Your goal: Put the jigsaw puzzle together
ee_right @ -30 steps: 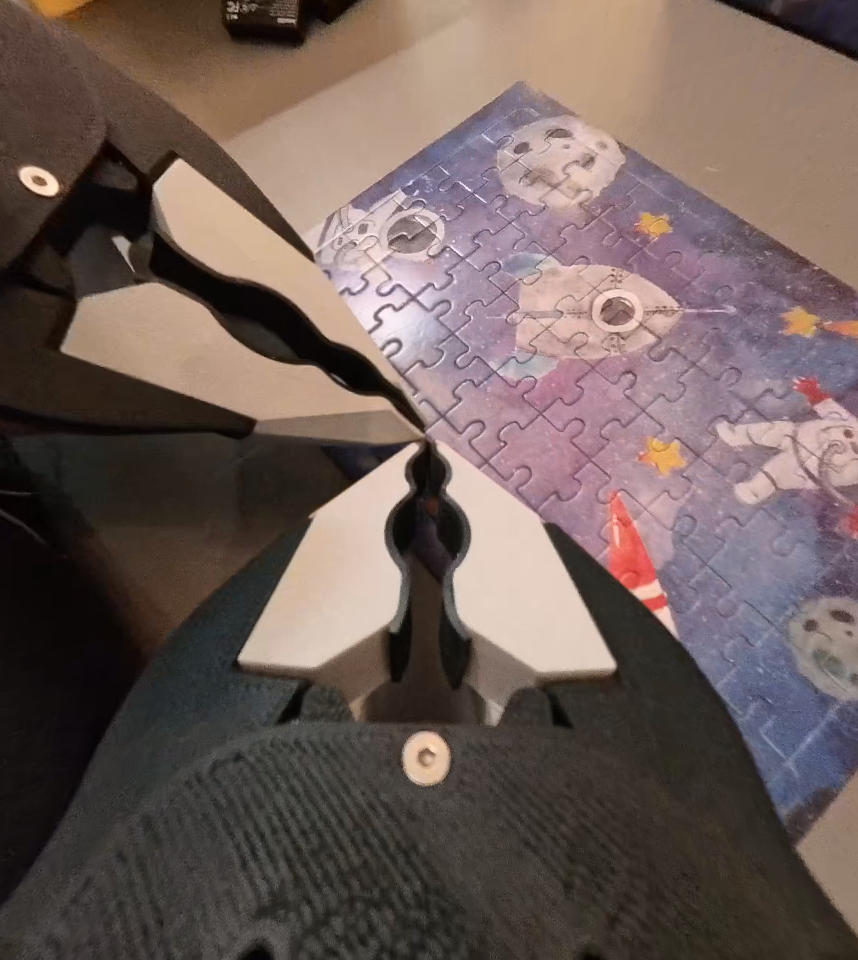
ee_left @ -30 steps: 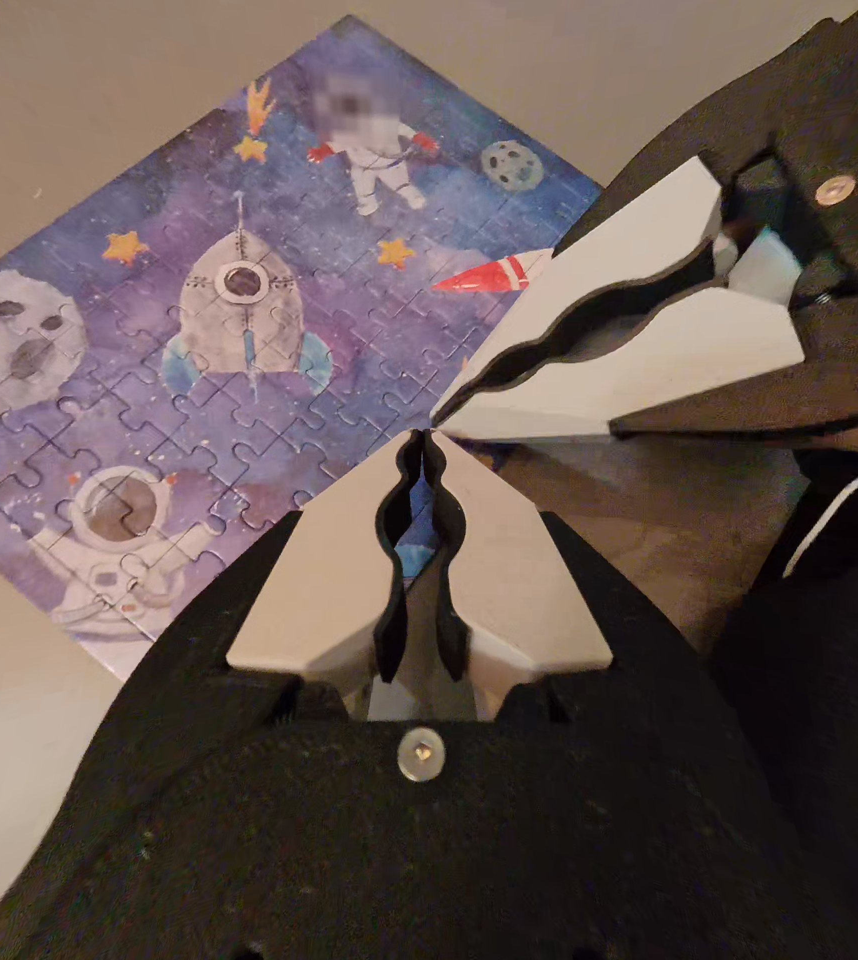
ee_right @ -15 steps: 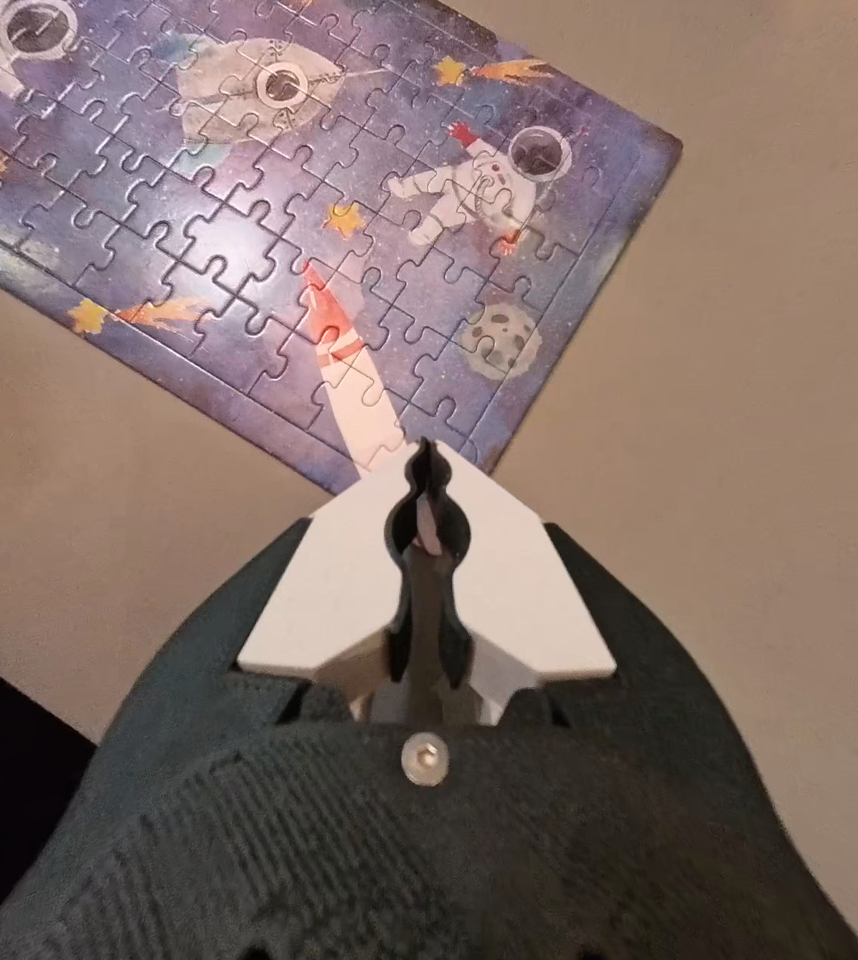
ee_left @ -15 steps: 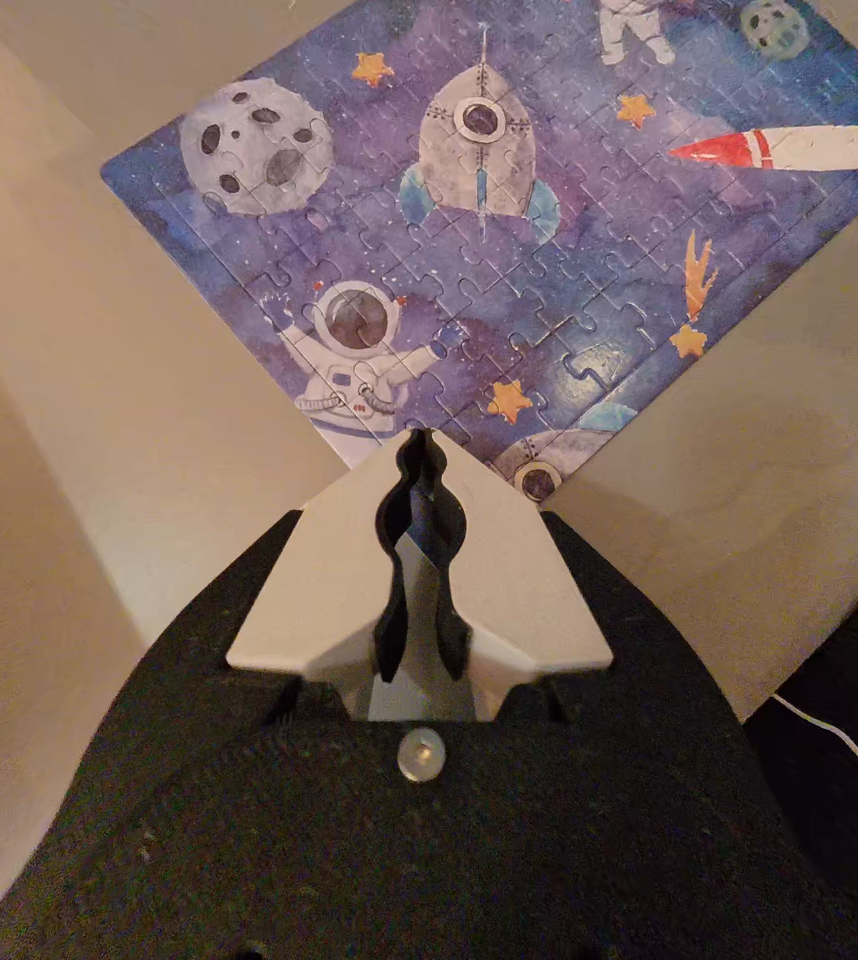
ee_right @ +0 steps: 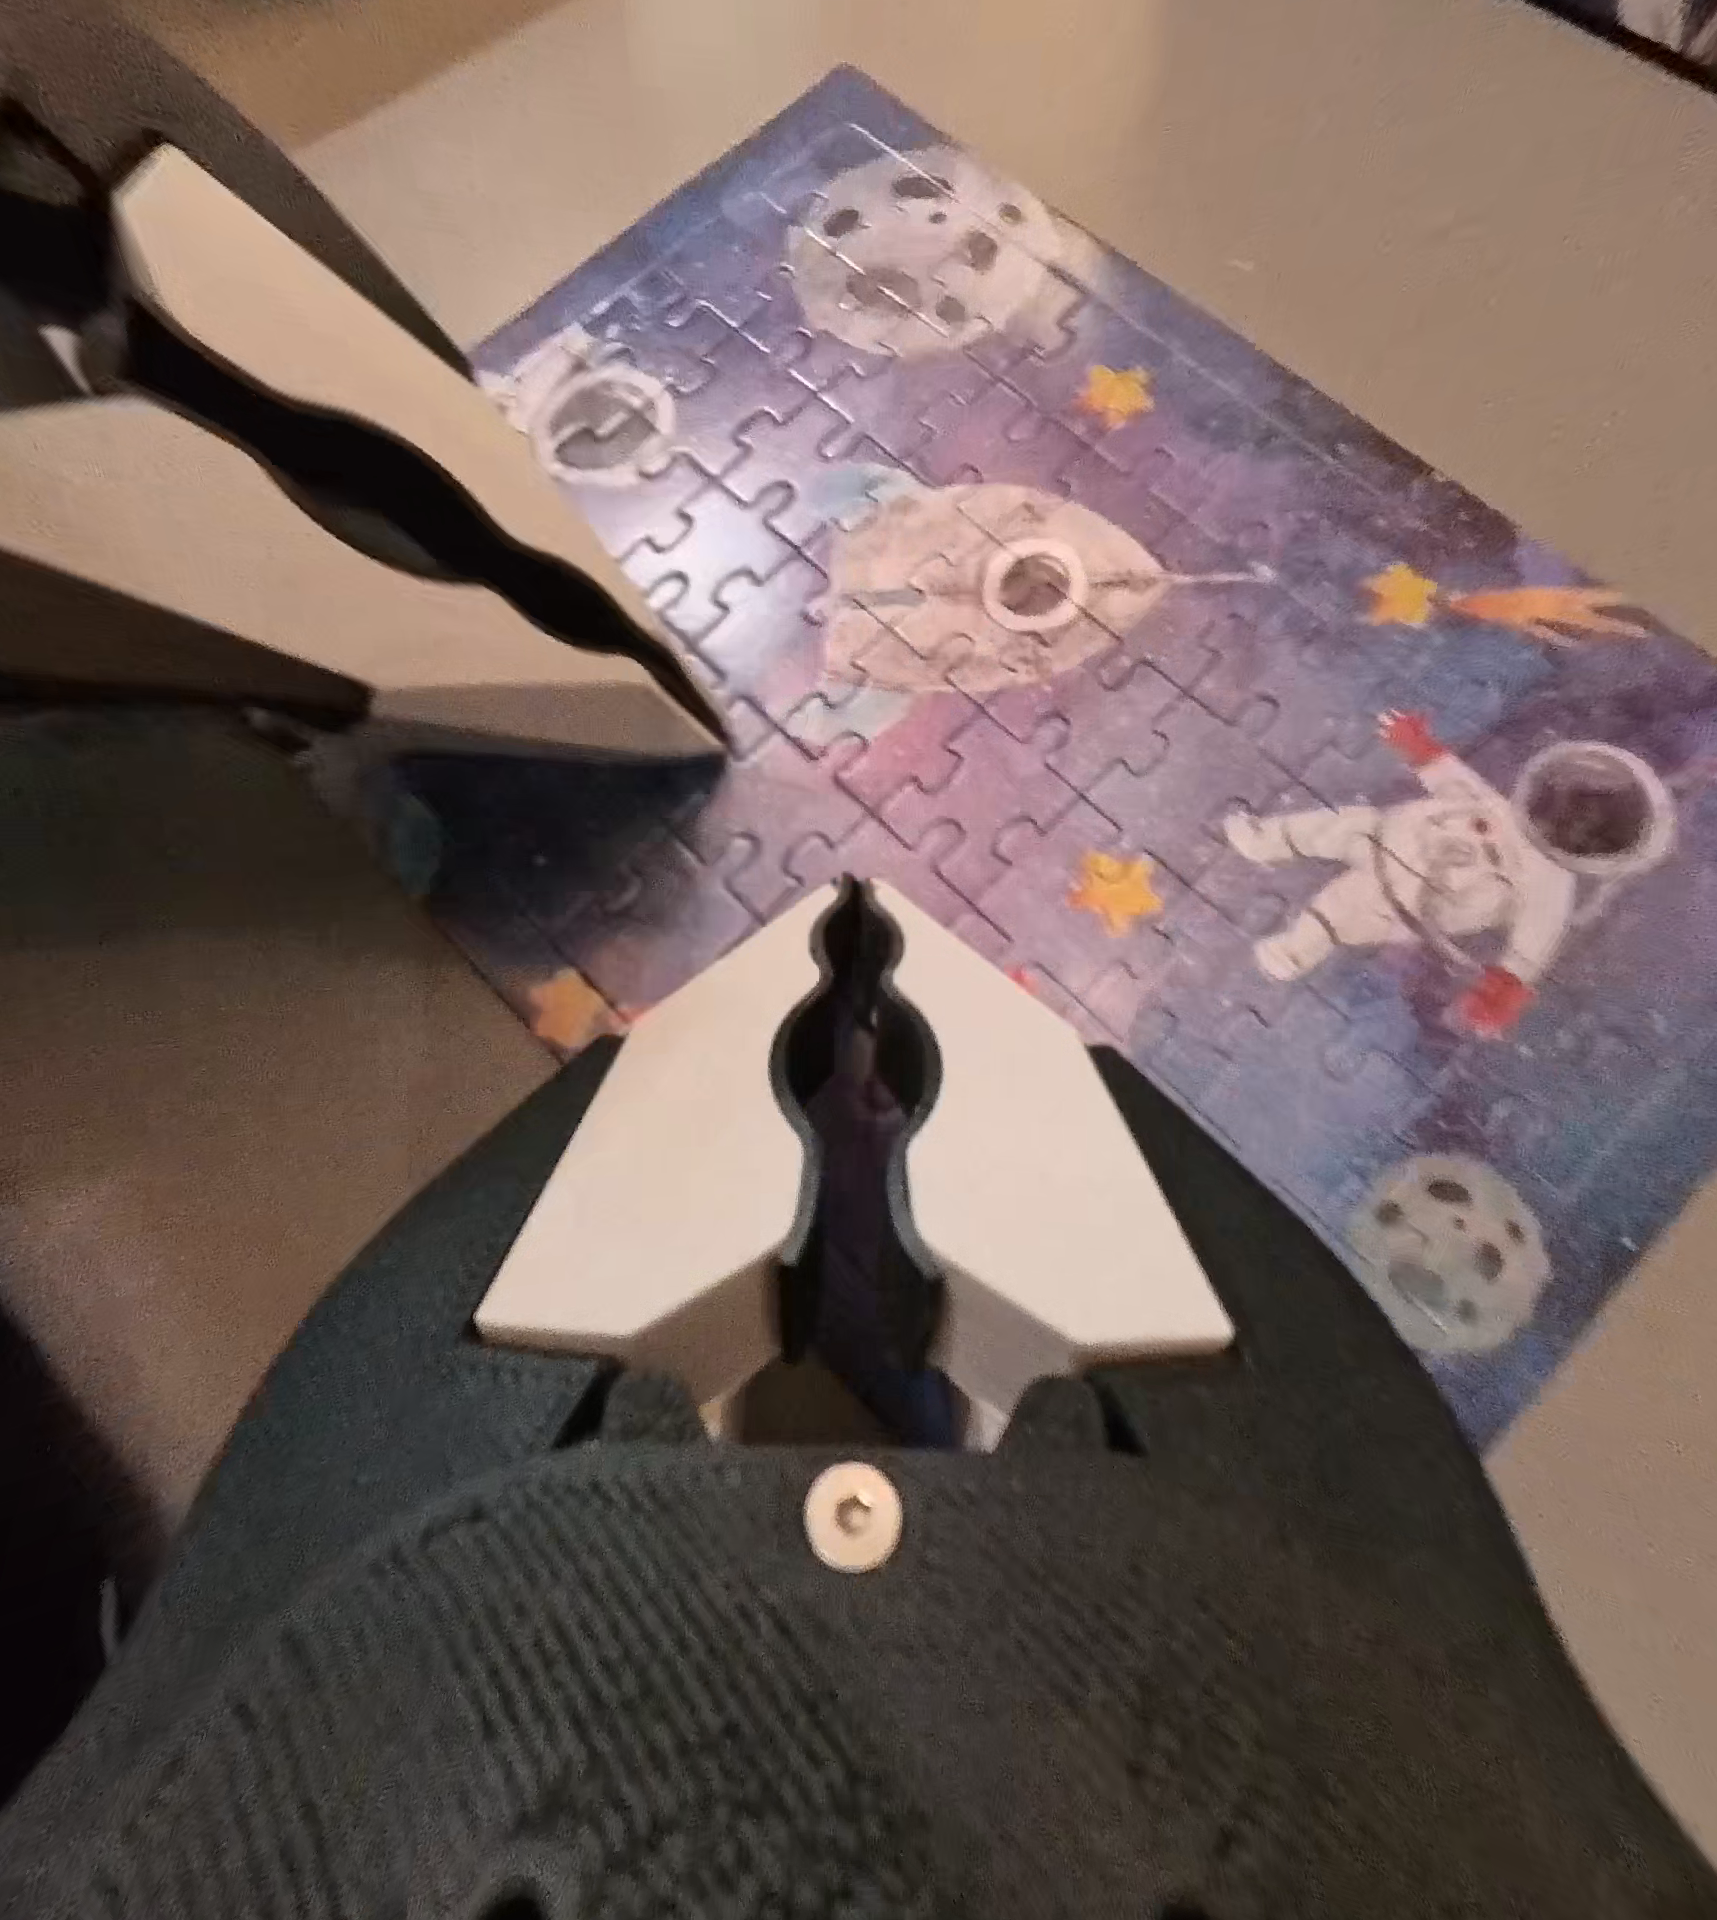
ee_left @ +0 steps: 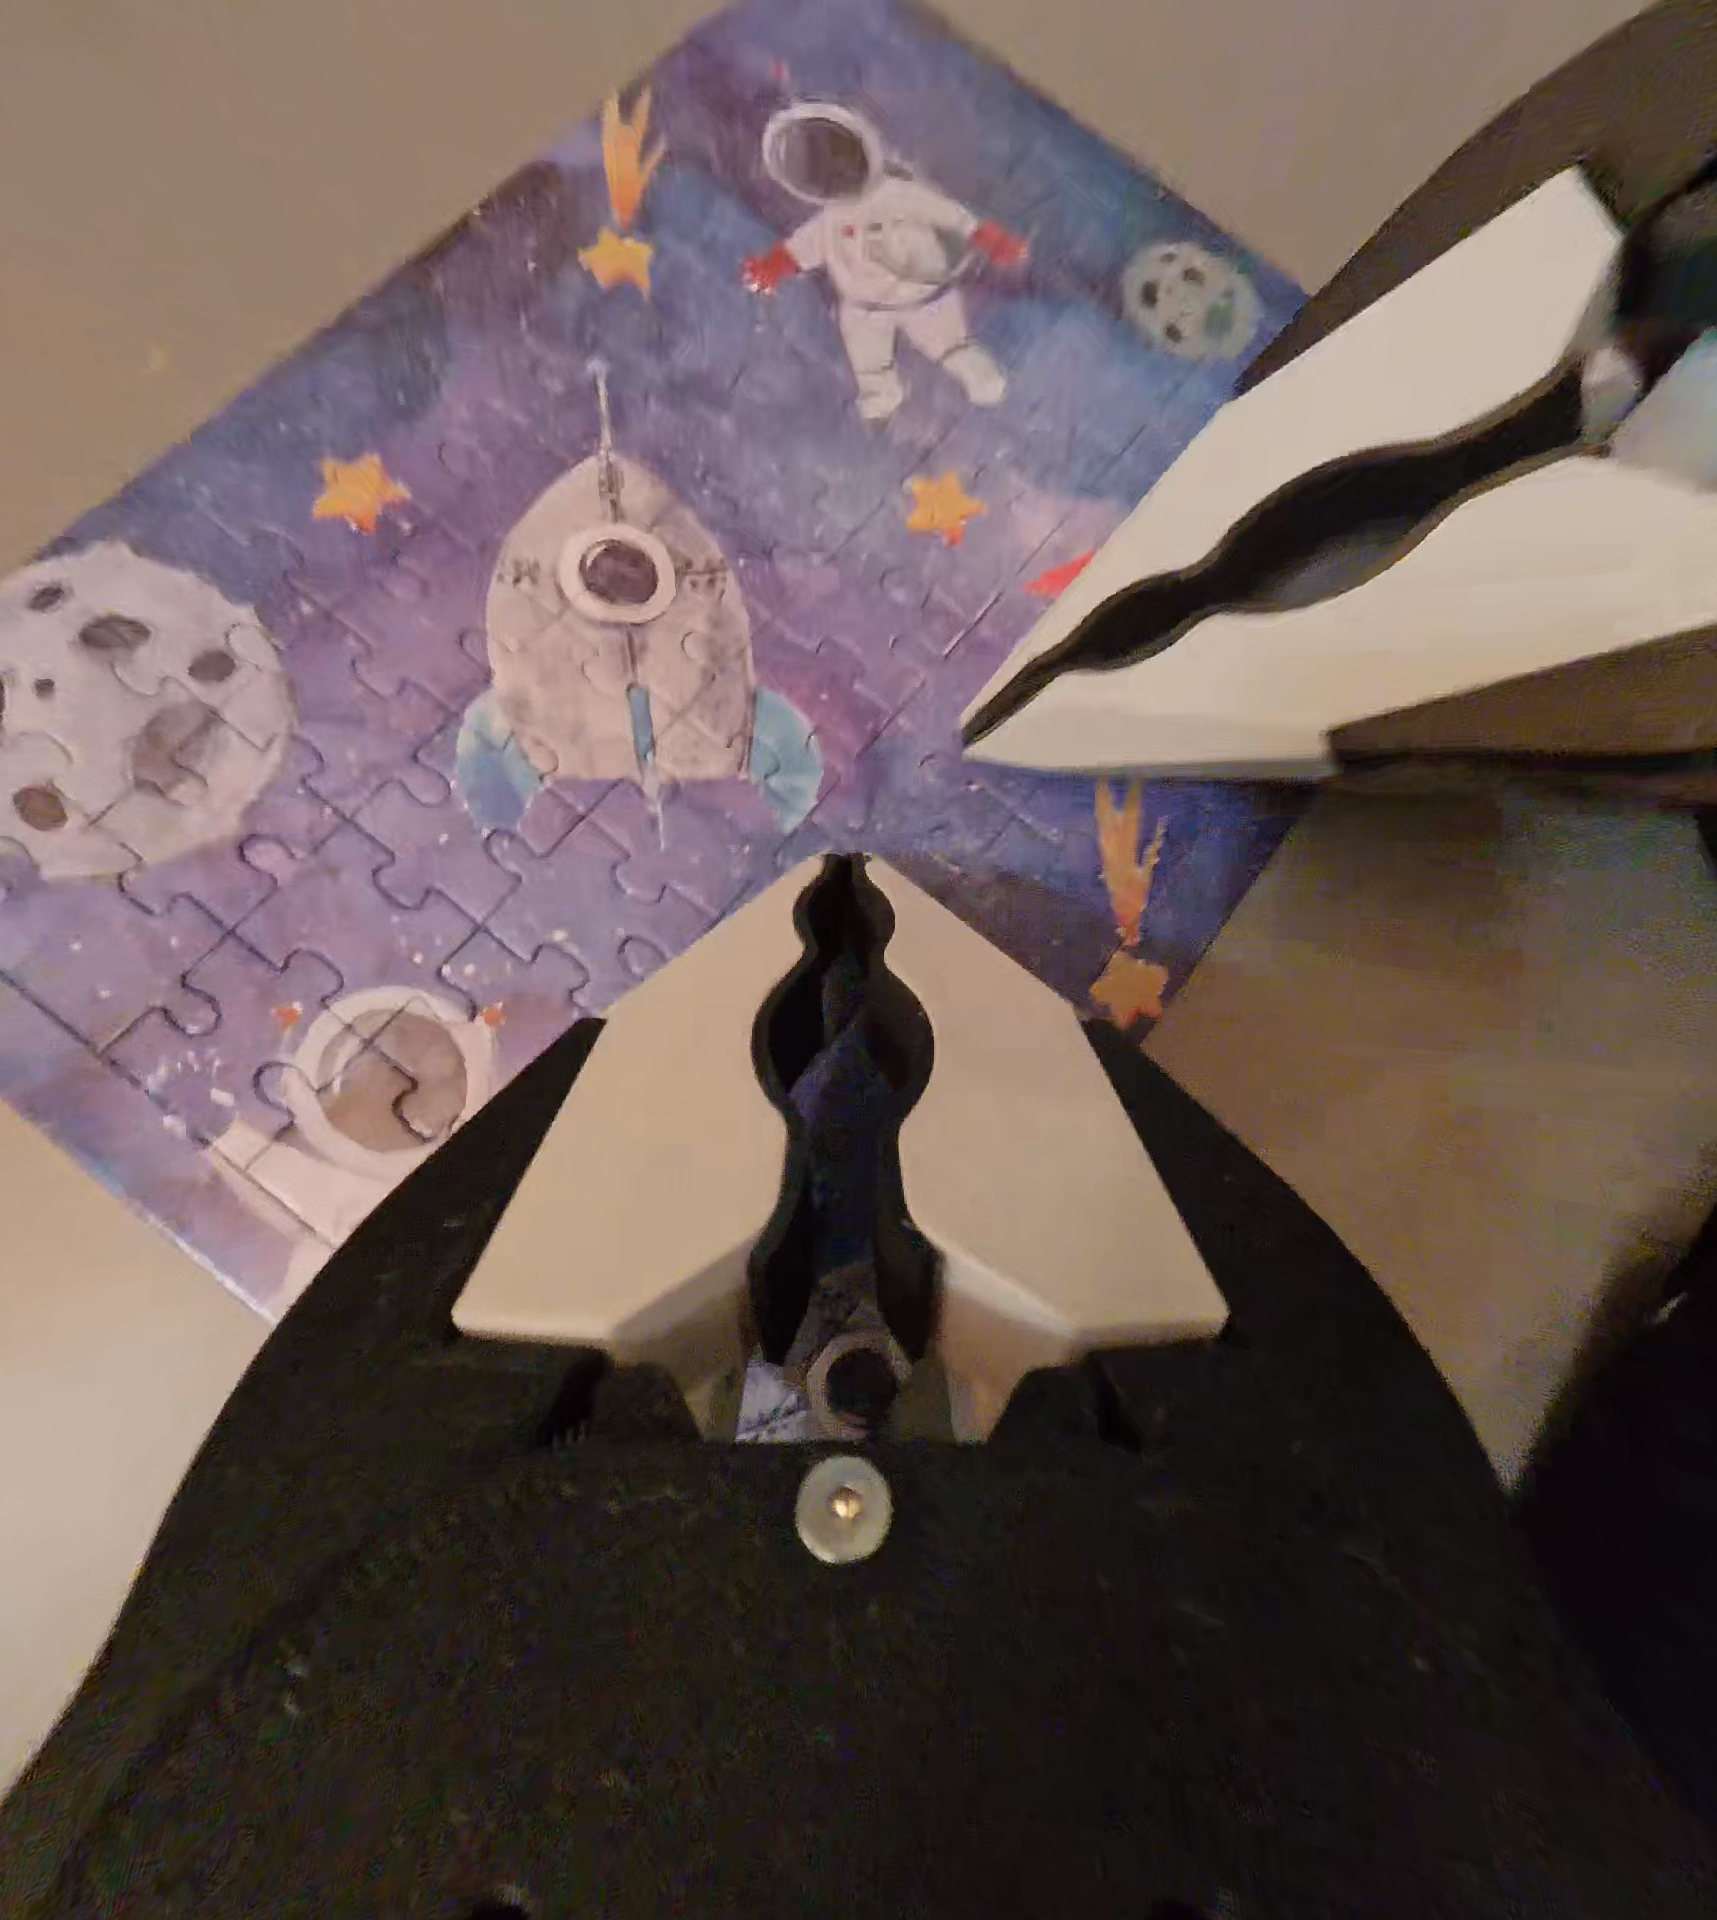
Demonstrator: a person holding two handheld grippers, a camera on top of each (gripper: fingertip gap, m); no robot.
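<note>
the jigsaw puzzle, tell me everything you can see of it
The jigsaw puzzle is a flat rectangle of interlocked card-like pieces lying on a beige table. Its print is a purple-blue space scene: a grey rocket, two astronauts, cratered moons, orange stars and comets. No gaps show in the visible part. Both grippers hang over its near edge with jaws shut, hiding that part; contact cannot be told.

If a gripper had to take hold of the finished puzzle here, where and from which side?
Judging by its pose, the puzzle lies flat on the table, so only its thin edge offers a grip. Come in low at the near corner, sliding one finger under.
</note>
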